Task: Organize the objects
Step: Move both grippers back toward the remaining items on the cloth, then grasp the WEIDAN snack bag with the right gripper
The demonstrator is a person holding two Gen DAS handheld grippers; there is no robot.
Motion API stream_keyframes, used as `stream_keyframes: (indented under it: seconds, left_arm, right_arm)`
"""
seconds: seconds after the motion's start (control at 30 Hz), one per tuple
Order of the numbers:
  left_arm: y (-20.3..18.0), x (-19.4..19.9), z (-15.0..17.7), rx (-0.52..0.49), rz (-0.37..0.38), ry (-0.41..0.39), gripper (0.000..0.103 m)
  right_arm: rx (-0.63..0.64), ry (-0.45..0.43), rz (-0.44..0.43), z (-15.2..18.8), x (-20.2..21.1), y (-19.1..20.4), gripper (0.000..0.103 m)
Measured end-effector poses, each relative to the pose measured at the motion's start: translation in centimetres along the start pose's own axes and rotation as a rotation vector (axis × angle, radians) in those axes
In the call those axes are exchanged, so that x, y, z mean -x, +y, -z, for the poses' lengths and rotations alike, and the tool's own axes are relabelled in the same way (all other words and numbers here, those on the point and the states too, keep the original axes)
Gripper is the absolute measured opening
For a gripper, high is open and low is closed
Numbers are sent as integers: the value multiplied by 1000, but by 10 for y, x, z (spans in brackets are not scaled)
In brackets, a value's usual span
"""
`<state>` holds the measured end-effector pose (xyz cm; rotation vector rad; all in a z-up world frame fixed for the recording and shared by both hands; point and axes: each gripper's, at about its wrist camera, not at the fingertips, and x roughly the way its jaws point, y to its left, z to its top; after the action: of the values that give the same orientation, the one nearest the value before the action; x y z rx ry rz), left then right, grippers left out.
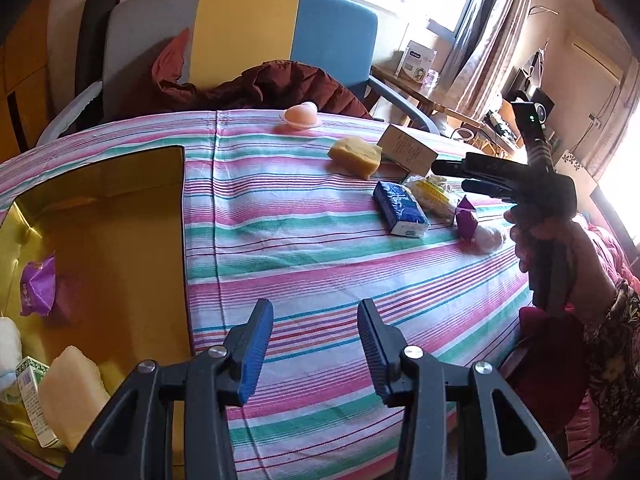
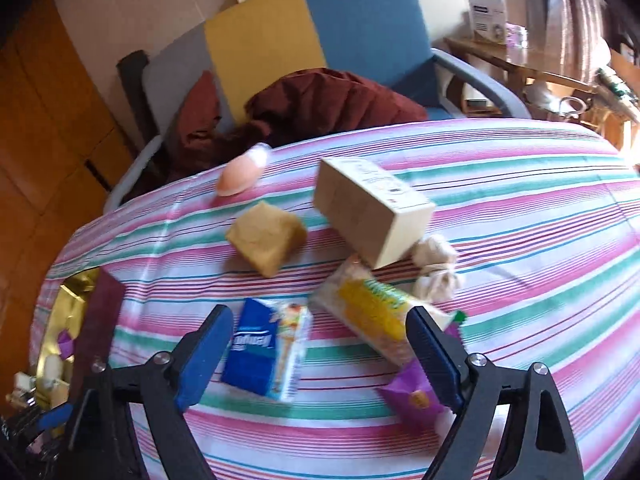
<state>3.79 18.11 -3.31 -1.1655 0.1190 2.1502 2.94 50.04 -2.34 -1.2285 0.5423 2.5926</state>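
Two jaws of the right gripper (image 2: 320, 354) stand released; blue tissue pack (image 2: 266, 350) lies between them, long axis toward 12 o'clock.

White brand lettering, seemingly "Tempo", on the blue tissue pack (image 2: 267, 354); other print illegible.

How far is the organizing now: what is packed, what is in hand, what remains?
Packed in the gold box: a purple packet, a sponge and a green carton. Both the left gripper and right gripper are open, holding nothing. Left on the striped cloth: tissue pack, yellow sponge, cardboard box, noodle packet, among others.
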Motion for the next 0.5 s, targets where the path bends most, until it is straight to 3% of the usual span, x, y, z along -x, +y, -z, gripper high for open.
stream_keyframes:
  seconds: [0.23, 0.37, 0.5]
  left_arm:
    - [-15, -8, 2, -39, 10, 25, 44]
    - [-21, -13, 2, -51, 13, 39, 44]
    - [-25, -18, -1, -45, 21, 48, 44]
  right_arm:
    - [283, 91, 238, -8, -35, 8, 80]
    - [265, 164, 214, -6, -56, -4, 74]
    - [182, 230, 175, -2, -62, -18, 54]
